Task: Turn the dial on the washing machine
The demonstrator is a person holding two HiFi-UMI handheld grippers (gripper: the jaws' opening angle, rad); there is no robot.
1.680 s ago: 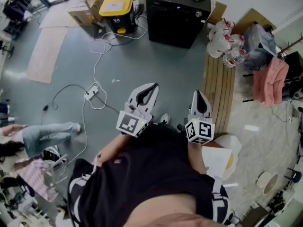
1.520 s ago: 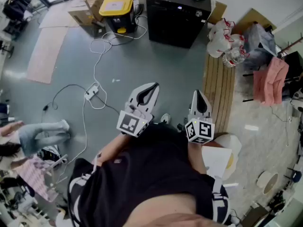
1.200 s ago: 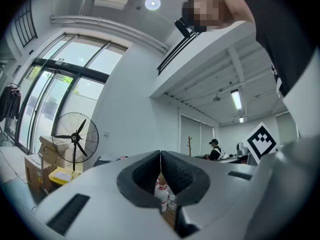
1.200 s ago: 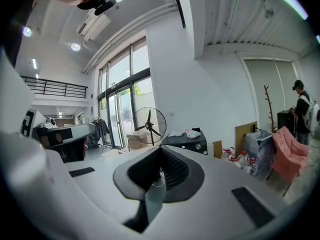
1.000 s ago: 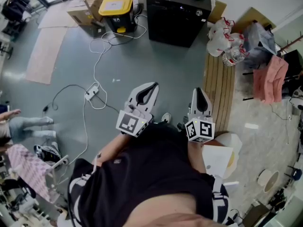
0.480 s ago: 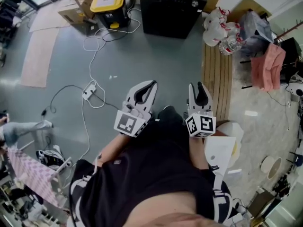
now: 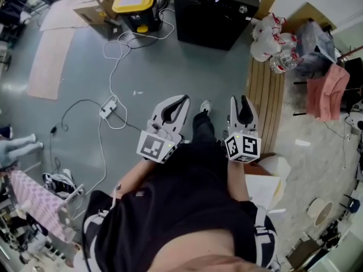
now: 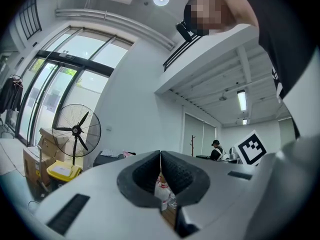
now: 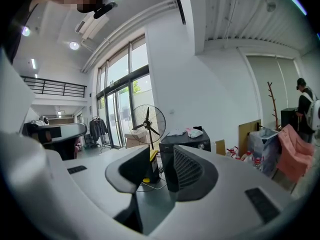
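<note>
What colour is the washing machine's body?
The washing machine is black, and it shows best in the head view.

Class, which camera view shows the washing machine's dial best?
The head view. There the dial is a bright round knob on the black washing machine, with nothing in front of it. The right gripper view shows it front-on, but tiny and far off. The left gripper view does not show it.

Washing machine (image 7: 212,18) top cut by head view's edge, its dial (image 7: 243,9) too small to read
</note>
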